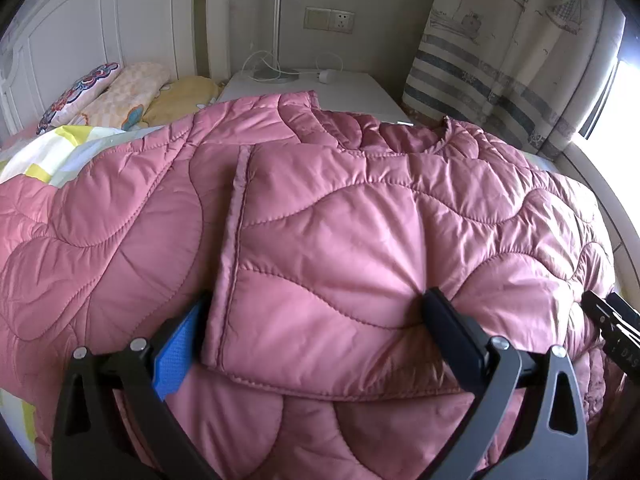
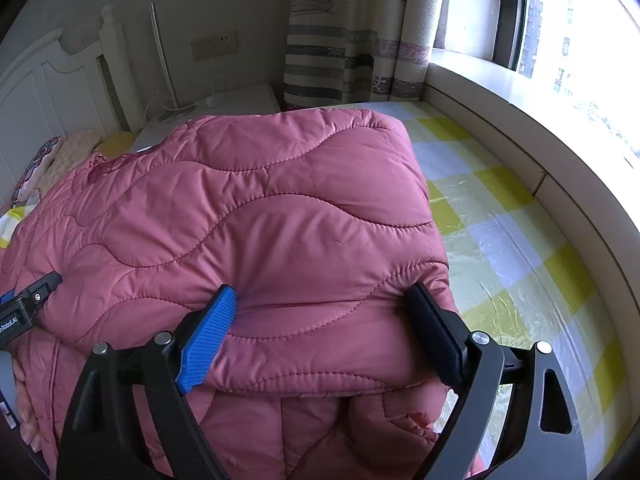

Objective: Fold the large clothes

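Note:
A pink quilted jacket [image 1: 320, 220] lies spread over the bed, with a side panel folded in over its body. My left gripper [image 1: 316, 300] stands wide over the near hem of that folded panel; its blue pad [image 1: 176, 352] sits beside the panel's left edge and its black finger [image 1: 452, 336] dents the padding. In the right wrist view the jacket [image 2: 248, 208] ends in a thick folded edge at the right. My right gripper [image 2: 322, 290] straddles the near hem there, jaws wide, with puffy fabric bulging between them. Each gripper shows at the edge of the other's view.
The yellow, white and blue checked sheet [image 2: 500, 248] lies bare right of the jacket, bounded by a padded ledge [image 2: 520, 152] under the window. Pillows [image 1: 120, 92] lie by the white headboard [image 1: 80, 28]. A nightstand [image 1: 344, 88] with a lamp base and a striped curtain [image 1: 500, 60] stand behind.

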The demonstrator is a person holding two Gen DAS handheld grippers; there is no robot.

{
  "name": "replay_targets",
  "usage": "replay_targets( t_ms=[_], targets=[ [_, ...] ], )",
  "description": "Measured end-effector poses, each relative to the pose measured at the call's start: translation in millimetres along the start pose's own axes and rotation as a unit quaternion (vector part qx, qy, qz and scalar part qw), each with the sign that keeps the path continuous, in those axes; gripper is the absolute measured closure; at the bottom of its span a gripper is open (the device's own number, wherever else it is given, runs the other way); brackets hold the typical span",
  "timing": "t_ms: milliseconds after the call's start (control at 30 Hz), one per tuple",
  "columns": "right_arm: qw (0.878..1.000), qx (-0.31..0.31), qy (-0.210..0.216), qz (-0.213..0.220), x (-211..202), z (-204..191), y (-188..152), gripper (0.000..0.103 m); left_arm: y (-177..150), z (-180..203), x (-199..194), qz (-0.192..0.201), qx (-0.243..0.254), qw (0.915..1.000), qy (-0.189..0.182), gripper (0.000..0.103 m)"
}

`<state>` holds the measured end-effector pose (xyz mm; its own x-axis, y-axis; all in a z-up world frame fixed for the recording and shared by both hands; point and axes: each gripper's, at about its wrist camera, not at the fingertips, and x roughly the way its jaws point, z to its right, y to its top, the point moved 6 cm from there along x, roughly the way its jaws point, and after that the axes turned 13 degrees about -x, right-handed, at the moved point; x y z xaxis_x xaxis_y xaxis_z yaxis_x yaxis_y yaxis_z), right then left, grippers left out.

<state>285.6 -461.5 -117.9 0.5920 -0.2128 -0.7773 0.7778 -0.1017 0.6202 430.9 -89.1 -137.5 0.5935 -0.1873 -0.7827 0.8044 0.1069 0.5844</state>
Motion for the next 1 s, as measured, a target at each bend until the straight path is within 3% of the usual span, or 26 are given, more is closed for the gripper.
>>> replay_targets(
  t_ms=[533,667,867,1000],
  targets=[
    [1.0,0.007,-0.009,0.019,-10.7,2.7,-1.2,0.017,0.3,-0.5,-1.4,0.002,-0.004,1.0,-0.007,0.002],
    [1.0,0.016,-0.001,0.016,-8.5,5.4,-2.1,0.017,-1.2,-2.8,-8.8,0.004,-0.011,0.9998,-0.017,0.002],
    [1.0,0.02,0.0,0.016,-7.8,6.1,-2.6,0.017,3.9,-17.3,-24.4,0.029,-0.054,0.9959,-0.066,0.002],
    [1.0,0.02,0.0,0.016,-7.8,5.9,-2.5,0.017,3.4,-17.7,-20.8,0.019,-0.059,0.9961,-0.063,0.002]
  ],
)
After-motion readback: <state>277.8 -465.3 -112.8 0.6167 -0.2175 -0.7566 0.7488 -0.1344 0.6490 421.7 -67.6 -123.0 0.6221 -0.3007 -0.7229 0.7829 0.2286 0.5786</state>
